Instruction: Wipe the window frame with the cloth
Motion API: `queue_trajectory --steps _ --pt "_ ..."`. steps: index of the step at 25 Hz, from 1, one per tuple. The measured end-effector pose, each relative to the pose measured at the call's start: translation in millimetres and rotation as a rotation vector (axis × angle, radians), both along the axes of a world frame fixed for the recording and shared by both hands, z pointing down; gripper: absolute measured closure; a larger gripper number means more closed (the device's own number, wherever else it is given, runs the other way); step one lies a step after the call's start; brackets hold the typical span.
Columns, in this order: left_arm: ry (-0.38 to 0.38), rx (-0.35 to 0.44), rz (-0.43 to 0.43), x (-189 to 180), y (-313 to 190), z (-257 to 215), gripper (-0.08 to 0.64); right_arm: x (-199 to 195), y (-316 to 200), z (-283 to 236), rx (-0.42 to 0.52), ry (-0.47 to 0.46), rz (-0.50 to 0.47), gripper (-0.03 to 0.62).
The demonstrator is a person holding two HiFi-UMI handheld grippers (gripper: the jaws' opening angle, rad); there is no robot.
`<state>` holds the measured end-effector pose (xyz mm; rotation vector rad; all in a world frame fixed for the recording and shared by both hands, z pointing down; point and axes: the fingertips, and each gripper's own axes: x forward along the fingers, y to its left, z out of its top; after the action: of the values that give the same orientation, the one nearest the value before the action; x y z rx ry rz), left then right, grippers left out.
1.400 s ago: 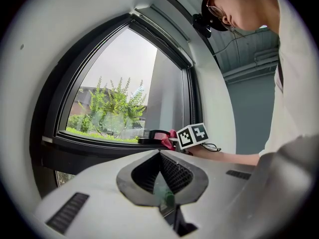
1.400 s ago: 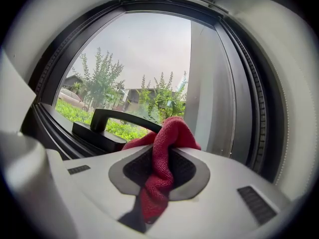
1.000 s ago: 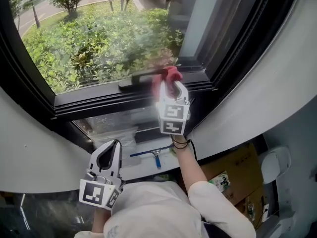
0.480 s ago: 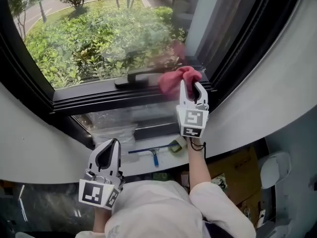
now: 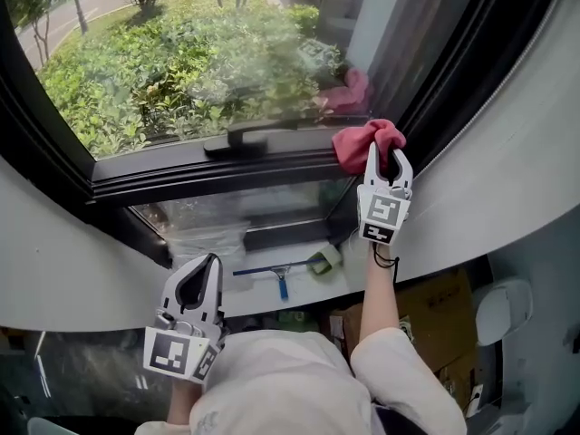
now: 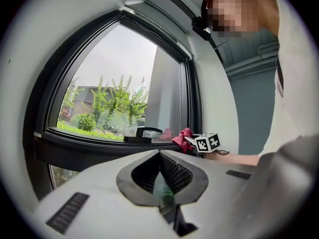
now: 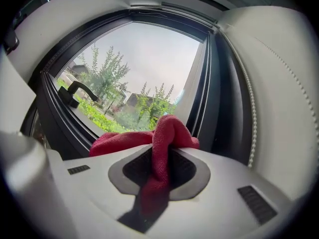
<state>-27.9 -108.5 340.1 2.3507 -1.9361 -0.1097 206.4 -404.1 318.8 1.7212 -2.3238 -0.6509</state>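
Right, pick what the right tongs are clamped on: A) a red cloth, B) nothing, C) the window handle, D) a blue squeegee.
A: the right tongs are shut on the red cloth, which bunches out past their tips against the dark window frame.

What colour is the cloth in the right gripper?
Red-pink, plain; the cloth shows best in the right gripper view.

White ledge holds a blue squeegee and greenish roll.
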Motion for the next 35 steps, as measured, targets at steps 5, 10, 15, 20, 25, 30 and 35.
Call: queue_trajectory --steps 5,10,15,20,25,30,35 --pt "-0.015 -0.018 -0.007 -4 -2 5 0.552 2 -5 8 0.061 -0.078 -0.008 0.505" --pt "-0.018 -0.014 -0.009 -9 -2 5 0.552 3 -6 11 0.040 -0.119 -0.009 0.506" --pt "-0.019 -0.016 -0.021 -17 2 8 0.552 6 -6 13 0.018 -0.188 -0.010 0.506" --pt "-0.019 -0.026 -0.031 -23 5 12 0.552 7 -5 15 0.014 -0.233 0.013 0.506" --pt "0.000 -0.016 -0.018 -23 5 11 0.551 2 -3 15 0.010 -0.236 0.032 0.508" --pt "-0.002 -0.014 -0.003 -22 4 10 0.551 -8 3 16 0.002 -0.217 0.027 0.509" --pt "0.001 -0.011 0.006 -23 5 11 0.552 -13 6 16 0.003 -0.217 0.027 0.509"
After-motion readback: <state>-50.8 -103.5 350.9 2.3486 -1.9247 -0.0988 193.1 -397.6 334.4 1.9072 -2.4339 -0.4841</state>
